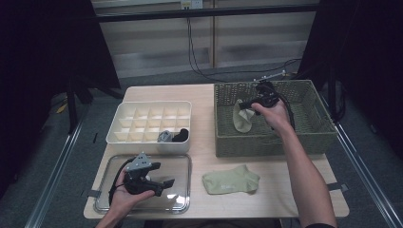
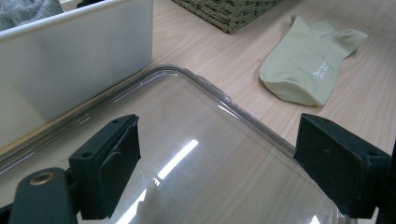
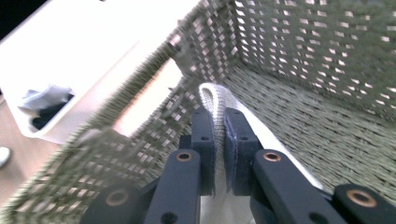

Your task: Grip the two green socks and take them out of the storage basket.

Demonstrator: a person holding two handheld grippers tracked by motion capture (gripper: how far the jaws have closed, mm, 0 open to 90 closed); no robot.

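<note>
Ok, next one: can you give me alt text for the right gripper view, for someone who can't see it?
The right gripper has its two black jaws shut on a fold of a pale sock, held inside a woven basket. Past the basket's rim at the left, a white divided box holds grey and dark socks.

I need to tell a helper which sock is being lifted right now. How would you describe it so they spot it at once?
Find the woven basket on the right of the table. Inside it, the right gripper pinches a pale green sock that hangs down. Its twin, the flat sock, lies outside the basket on the table.
</note>
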